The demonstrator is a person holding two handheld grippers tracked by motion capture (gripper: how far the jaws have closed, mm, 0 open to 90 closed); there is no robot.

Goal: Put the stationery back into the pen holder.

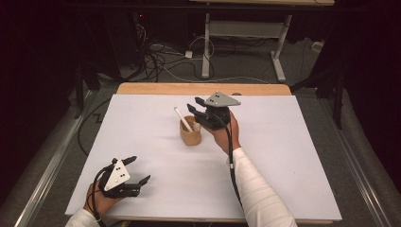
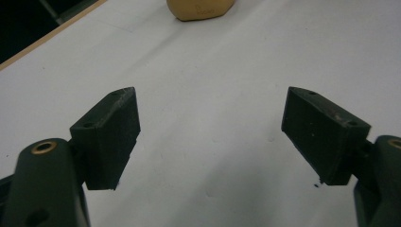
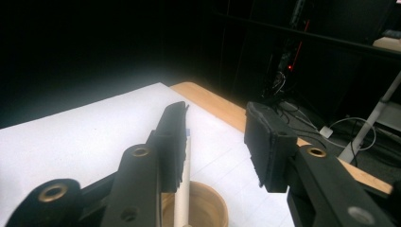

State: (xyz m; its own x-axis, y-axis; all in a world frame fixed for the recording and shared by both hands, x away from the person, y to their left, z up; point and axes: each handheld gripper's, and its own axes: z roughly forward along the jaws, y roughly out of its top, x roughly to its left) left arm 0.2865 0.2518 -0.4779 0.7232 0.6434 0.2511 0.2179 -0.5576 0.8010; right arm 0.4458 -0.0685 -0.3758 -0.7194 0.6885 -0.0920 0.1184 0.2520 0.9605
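A tan cup stands upright near the middle of the white table, with a white stick leaning out of it toward the upper left. My right gripper hovers just right of and above the cup, open, nothing between its jaws. In the right gripper view the stick rises from the cup right beside the left jaw, not clamped. My left gripper rests open near the table's front left corner, far from the cup. The cup shows at the top of the left gripper view.
A wooden table edge shows beyond the white sheet. Behind it on the floor are cables and a desk frame's legs. Dark drapes stand at both sides.
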